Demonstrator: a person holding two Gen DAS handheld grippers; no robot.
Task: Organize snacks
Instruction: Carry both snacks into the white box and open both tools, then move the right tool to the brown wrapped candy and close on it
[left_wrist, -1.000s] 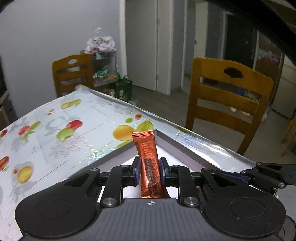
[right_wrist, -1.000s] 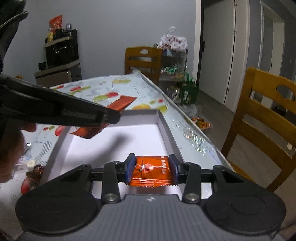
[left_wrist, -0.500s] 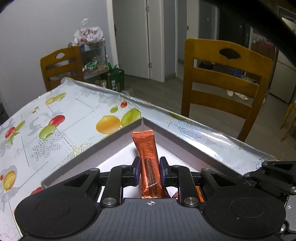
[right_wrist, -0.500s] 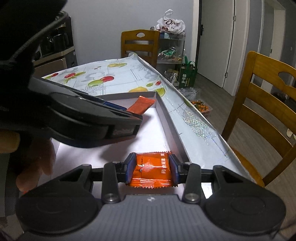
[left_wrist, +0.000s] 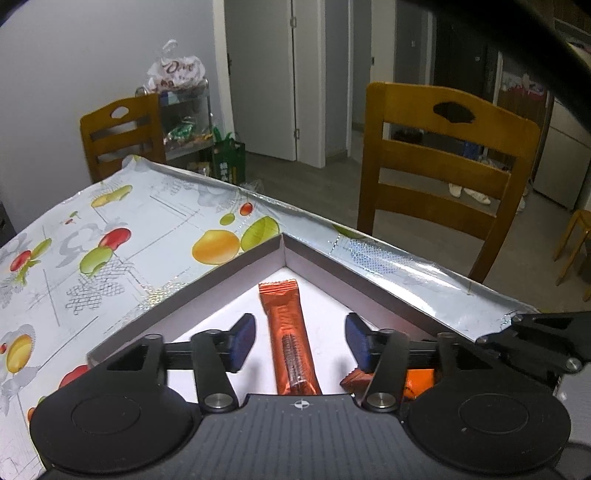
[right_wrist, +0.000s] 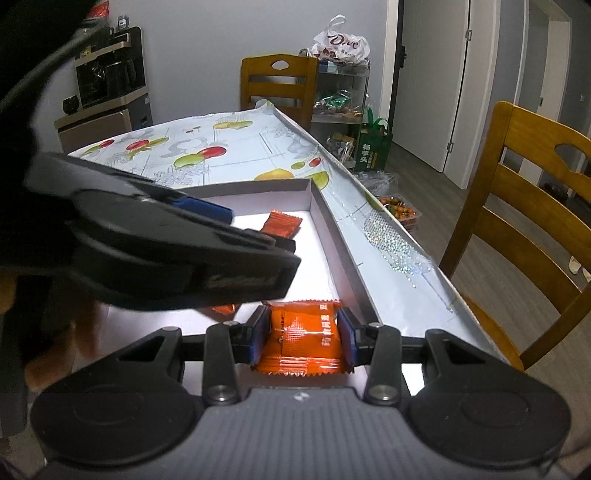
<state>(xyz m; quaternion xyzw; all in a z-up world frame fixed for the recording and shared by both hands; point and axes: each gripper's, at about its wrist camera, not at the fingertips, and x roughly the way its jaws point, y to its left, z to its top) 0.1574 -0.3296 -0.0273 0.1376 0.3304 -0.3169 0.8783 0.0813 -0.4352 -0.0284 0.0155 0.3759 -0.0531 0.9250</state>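
A: What's the biggest thing around?
B: The table (left_wrist: 122, 236) under its fruit-print cloth, with a wooden chair (left_wrist: 447, 166) just past the edge and a second chair (right_wrist: 279, 85) at the far end beside a shelf rack (right_wrist: 341, 99).
A: And on the table?
B: A shallow white box (left_wrist: 207, 280) at the near corner.
A: What crowds it?
B: In the right wrist view the left gripper (left_wrist: 300, 341) hangs across the box, hiding much of its floor.
A: Its jaws?
B: They have just been opening; they stand apart, and the long orange snack bar (left_wrist: 290, 332) lies on the box floor between the pads, untouched.
A: The right gripper (right_wrist: 303, 334)?
B: Closed narrowly on a square orange snack packet (right_wrist: 301, 338) over the box's near right side.
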